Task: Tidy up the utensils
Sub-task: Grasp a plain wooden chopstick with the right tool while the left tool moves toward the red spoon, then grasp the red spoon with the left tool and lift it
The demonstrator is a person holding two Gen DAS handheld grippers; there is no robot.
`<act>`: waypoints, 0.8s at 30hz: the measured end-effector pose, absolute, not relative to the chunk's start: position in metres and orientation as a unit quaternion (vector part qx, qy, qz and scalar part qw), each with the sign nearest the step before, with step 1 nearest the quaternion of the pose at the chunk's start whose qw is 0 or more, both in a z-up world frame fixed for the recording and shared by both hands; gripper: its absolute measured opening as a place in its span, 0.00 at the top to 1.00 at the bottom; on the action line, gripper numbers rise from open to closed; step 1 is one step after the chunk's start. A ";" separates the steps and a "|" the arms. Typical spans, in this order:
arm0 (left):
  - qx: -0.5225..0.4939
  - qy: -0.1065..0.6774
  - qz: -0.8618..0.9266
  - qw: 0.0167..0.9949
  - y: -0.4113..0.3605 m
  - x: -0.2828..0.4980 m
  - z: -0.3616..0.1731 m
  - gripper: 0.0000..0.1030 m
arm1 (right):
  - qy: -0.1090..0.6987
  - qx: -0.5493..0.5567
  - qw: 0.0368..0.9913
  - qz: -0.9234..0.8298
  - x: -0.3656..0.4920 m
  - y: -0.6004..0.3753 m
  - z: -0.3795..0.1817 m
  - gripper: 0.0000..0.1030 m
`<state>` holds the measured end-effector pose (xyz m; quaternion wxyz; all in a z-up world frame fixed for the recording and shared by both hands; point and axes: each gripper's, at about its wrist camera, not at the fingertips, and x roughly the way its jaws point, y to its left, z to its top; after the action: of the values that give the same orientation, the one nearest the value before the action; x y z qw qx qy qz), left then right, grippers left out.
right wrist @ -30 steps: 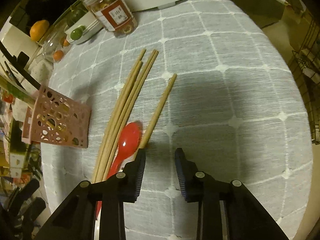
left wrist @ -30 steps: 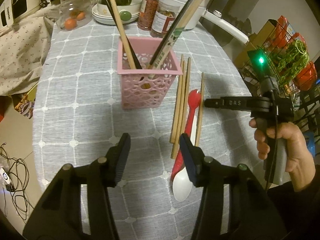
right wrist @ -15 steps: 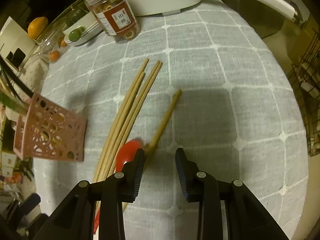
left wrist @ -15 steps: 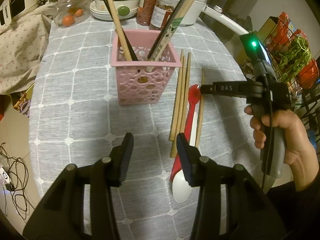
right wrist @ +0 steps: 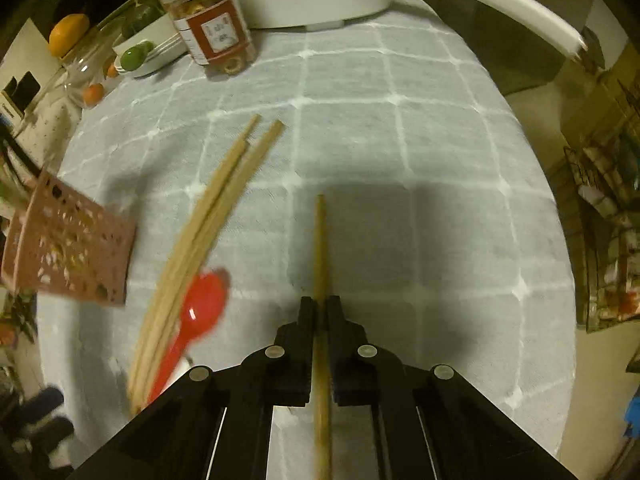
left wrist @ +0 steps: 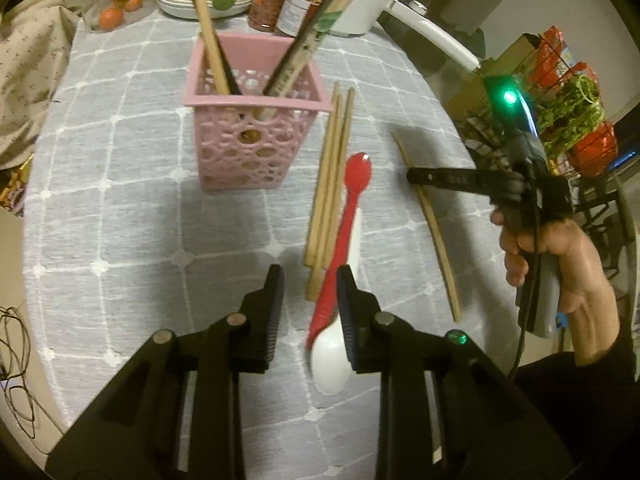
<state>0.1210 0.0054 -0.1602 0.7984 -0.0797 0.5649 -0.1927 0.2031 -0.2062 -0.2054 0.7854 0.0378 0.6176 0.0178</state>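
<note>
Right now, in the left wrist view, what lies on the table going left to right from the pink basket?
Pink basket → bundle of chopsticks → red spoon → single chopstick, pinched in the right gripper.

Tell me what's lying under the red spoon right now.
A white spoon lies under the red spoon: its bowl shows beside the open left gripper, and a strip of handle peeks out along the red one. The rest of its handle is covered.
</note>
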 end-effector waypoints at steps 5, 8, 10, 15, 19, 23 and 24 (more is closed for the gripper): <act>-0.075 0.567 -0.207 0.793 -0.012 0.119 -0.164 0.73 | 0.599 0.083 0.796 0.039 0.167 -0.234 -0.180 0.94; -0.058 0.572 -0.209 0.791 -0.025 0.120 -0.170 0.73 | 0.590 0.098 0.800 0.050 0.153 -0.241 -0.170 0.94; -0.047 0.572 -0.204 0.793 -0.035 0.123 -0.173 0.73 | 0.592 0.109 0.796 0.060 0.145 -0.247 -0.170 0.94; -0.009 0.573 -0.185 0.798 -0.054 0.126 -0.180 0.73 | 0.603 0.110 0.787 0.070 0.136 -0.250 -0.175 0.94; -0.009 0.581 -0.182 0.793 -0.064 0.130 -0.180 0.73 | 0.612 0.113 0.779 0.071 0.132 -0.255 -0.181 0.94; 0.002 0.572 -0.182 0.800 -0.082 0.137 -0.168 0.73 | 0.619 0.116 0.773 0.076 0.131 -0.260 -0.182 0.94; 0.001 0.568 -0.184 0.802 -0.087 0.140 -0.165 0.73 | 0.619 0.118 0.773 0.077 0.131 -0.261 -0.182 0.94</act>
<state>0.1399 -0.0867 -0.1649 0.8021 0.0010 0.5682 -0.1837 0.1313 -0.2613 -0.1818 0.7729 0.1181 0.6187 0.0769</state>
